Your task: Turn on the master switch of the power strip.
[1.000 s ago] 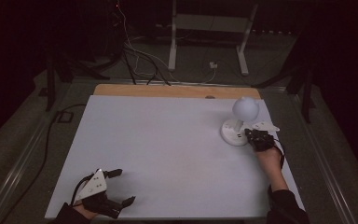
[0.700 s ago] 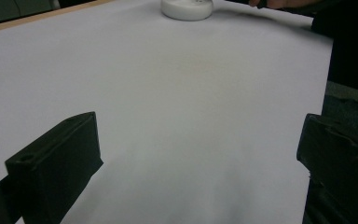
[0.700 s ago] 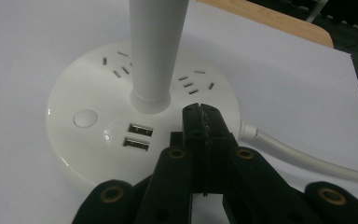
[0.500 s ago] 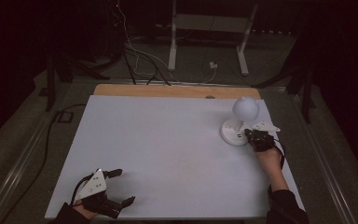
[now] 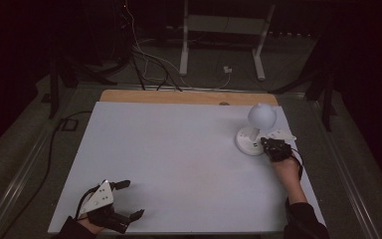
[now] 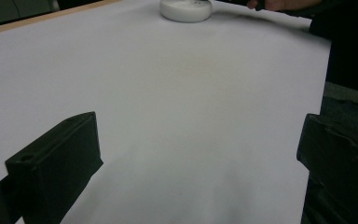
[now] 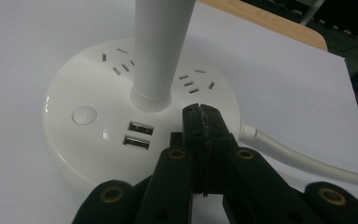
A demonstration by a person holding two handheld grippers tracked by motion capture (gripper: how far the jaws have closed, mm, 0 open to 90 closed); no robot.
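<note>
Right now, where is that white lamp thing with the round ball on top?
In the high view the white lamp stands at the table's far right, near the wooden edge, with the right gripper at its round base.

Lamp base [image 7: 98,130] glossy white plastic (table [image 5: 169,159] matt white).

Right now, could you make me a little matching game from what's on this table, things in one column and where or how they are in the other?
Things:
1. left hand-held gripper
2. right hand-held gripper
3. round button
4. white cord

States:
A. on top of the lamp base
B. jaws wide apart, near table corner
C. leaving the base's side
D. jaws closed, tips over the base

Pairs: 1-B, 2-D, 3-A, 4-C
</note>
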